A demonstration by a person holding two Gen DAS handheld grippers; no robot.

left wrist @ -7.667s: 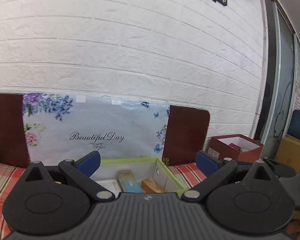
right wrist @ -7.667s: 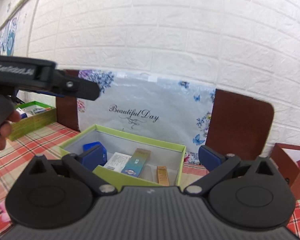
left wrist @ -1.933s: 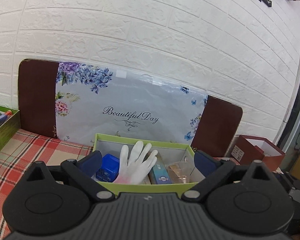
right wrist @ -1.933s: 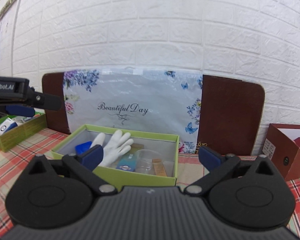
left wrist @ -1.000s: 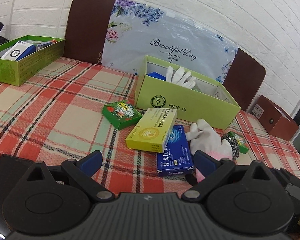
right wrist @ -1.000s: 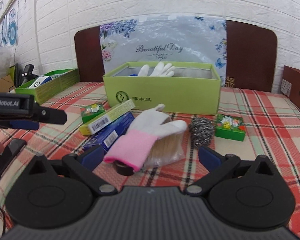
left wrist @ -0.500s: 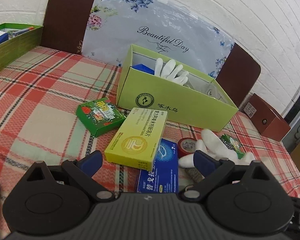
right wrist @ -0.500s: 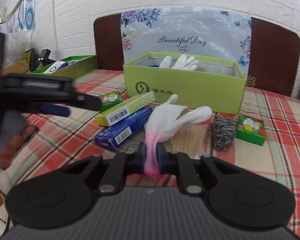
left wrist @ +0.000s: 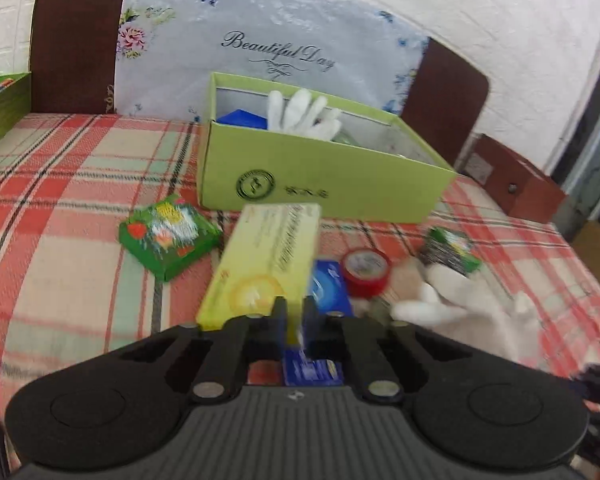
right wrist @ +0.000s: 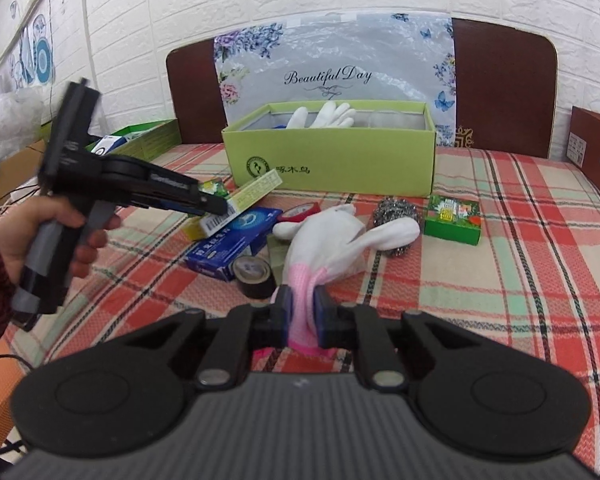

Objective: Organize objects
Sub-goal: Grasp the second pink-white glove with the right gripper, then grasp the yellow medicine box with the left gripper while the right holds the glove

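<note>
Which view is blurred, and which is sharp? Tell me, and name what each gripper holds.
Left wrist view: motion-smeared, so the yellow box clamped in the left gripper has unreadable print and the white glove looks streaky. Right wrist view: sharp, with the right gripper shut on that glove's pink cuff and the green box logo legible. Both show fisheye bending at the edges.

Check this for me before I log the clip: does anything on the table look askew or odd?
Yes. The yellow carton is tilted, one end raised in the left gripper, resting across the blue carton. The white pink-cuffed glove sags from the right gripper onto the checked cloth.
</note>
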